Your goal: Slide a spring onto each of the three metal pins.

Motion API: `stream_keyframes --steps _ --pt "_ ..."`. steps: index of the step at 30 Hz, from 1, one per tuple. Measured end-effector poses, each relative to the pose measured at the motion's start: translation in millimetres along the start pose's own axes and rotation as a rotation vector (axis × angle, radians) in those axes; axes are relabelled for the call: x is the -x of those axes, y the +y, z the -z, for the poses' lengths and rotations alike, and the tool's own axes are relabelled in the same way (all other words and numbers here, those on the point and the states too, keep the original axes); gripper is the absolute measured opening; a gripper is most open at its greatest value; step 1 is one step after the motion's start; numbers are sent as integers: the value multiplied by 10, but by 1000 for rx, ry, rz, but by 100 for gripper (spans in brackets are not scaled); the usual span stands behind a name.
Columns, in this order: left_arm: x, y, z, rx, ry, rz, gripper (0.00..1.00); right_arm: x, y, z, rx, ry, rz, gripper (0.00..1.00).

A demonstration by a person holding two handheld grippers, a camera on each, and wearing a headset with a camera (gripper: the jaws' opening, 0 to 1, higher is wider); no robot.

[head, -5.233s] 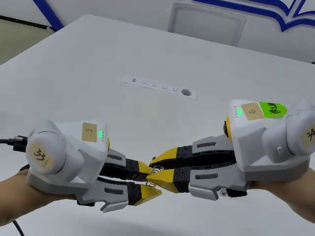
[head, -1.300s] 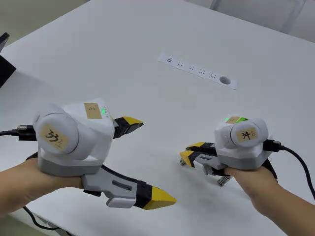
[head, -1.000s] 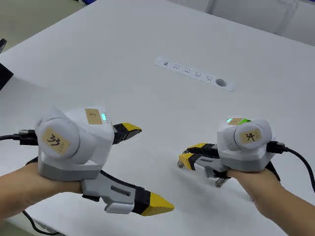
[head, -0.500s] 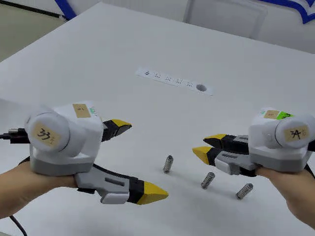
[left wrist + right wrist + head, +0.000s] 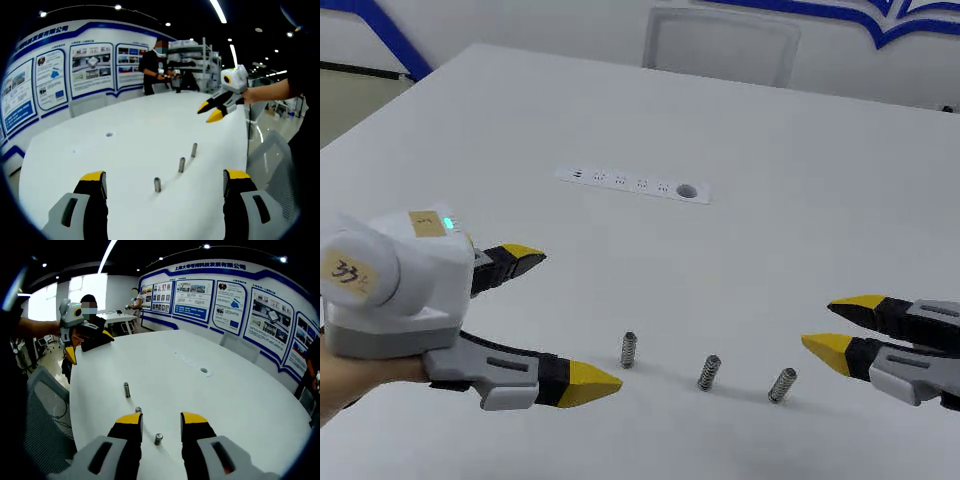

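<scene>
While left gripper [image 5: 572,318] and right gripper [image 5: 823,323] gape, three coiled metal springs [image 5: 709,372] standing, white table [image 5: 740,130].

- desk [image 5: 770,180]: white, broad, smooth top;
- socket strip [image 5: 632,184]: set flat in the desk top, toward the far edge; round hole at its right end;
- chair [image 5: 720,45]: grey back, drawn up to the desk's far edge;
- posters [image 5: 235,295]: blue-bordered, in a row on the wall beyond the desk;
- person [image 5: 152,65]: dark clothes, standing past the desk's far end;
- shelves [image 5: 192,60]: just beside that person;
- ceiling lights [image 5: 218,11]: one bright strip, several small spots.
</scene>
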State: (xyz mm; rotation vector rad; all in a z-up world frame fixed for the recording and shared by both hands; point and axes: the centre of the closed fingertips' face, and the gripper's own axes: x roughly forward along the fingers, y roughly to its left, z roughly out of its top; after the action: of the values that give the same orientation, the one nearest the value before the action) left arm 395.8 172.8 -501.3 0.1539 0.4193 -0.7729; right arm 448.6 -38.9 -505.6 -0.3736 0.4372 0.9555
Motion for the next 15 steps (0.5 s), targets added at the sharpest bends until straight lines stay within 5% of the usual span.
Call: stream_keyframes --steps 4,15 --pt "7 -121 -125 41 -64 61 100 169 30 53 19 1 -16 39" --pt "59 -100 -4 20 -12 34 100 357 122 116 -5 -2 -47 52"
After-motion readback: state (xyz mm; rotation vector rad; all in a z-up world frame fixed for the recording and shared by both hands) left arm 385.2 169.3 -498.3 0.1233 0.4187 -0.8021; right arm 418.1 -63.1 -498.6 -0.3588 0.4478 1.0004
